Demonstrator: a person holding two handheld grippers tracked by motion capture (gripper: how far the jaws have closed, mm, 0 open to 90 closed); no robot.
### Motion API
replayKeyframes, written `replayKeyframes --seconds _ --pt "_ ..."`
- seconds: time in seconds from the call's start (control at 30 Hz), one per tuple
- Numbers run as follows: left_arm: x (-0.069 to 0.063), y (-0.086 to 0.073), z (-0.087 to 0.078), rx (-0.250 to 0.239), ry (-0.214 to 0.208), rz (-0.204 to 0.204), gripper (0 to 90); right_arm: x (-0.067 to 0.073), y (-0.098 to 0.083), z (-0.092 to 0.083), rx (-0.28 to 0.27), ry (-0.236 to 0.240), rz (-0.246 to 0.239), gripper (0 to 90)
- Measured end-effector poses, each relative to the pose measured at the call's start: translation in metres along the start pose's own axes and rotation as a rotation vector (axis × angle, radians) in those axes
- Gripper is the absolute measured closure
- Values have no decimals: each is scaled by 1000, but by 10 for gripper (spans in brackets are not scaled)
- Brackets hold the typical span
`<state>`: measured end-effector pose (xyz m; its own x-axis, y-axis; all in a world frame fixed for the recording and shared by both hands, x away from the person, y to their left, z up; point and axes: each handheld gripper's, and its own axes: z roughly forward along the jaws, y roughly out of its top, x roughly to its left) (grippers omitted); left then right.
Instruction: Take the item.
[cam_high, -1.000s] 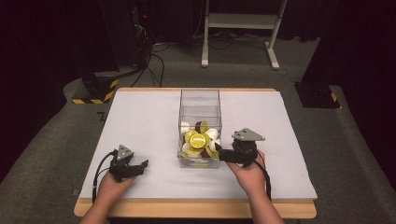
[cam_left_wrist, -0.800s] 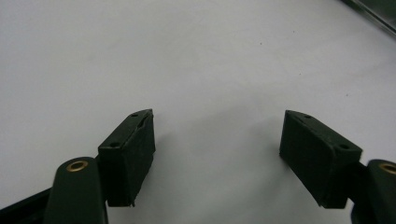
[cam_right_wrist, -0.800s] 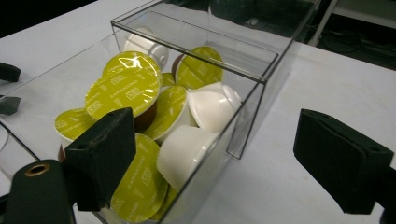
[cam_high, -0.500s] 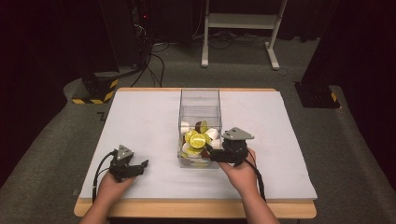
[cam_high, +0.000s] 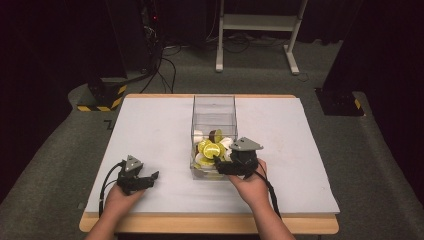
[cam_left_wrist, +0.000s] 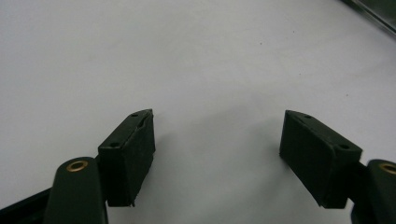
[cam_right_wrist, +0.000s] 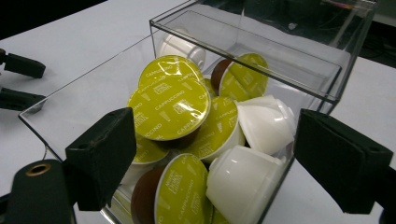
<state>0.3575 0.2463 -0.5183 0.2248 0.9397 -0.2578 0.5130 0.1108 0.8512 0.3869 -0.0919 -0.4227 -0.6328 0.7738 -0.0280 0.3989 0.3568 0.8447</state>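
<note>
A clear plastic box stands in the middle of the white table, its near half piled with coffee capsules. From the right gripper view the box wall is close. Inside lie yellow-green foil lids marked cappuccino, white capsule bodies and a brown one. My right gripper sits at the box's near right corner and points left over the pile. It is open, with nothing pressed between its jaws. My left gripper rests on the table at the near left, open over bare tabletop.
The table has a wooden front edge. Grey carpet surrounds it. A white metal frame stands at the back, with a yellow-and-black striped base and cables at the back left. The box's far half holds no capsules.
My right gripper has slid left, from beside the box to over its near right corner. The left gripper has stayed put.
</note>
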Motion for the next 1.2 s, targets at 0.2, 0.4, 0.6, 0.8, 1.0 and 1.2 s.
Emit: replayKeyframes --seconds 0.2,0.4,0.6,0.8,1.0,1.2 --pt "0 0 0 0 0 0 268 6 3 6 15 15 -8 140" --pt "0 0 0 0 0 0 268 13 8 12 26 20 -14 144" --pt "1 0 -1 7 -1 11 268 19 12 19 45 35 -15 147" --pt "1 0 -1 9 -1 15 268 25 14 25 73 36 -24 143" --pt "1 0 -1 7 -2 11 268 26 16 29 87 22 -35 167" --pt "1 0 -1 5 -2 6 267 27 16 32 109 10 -48 260"
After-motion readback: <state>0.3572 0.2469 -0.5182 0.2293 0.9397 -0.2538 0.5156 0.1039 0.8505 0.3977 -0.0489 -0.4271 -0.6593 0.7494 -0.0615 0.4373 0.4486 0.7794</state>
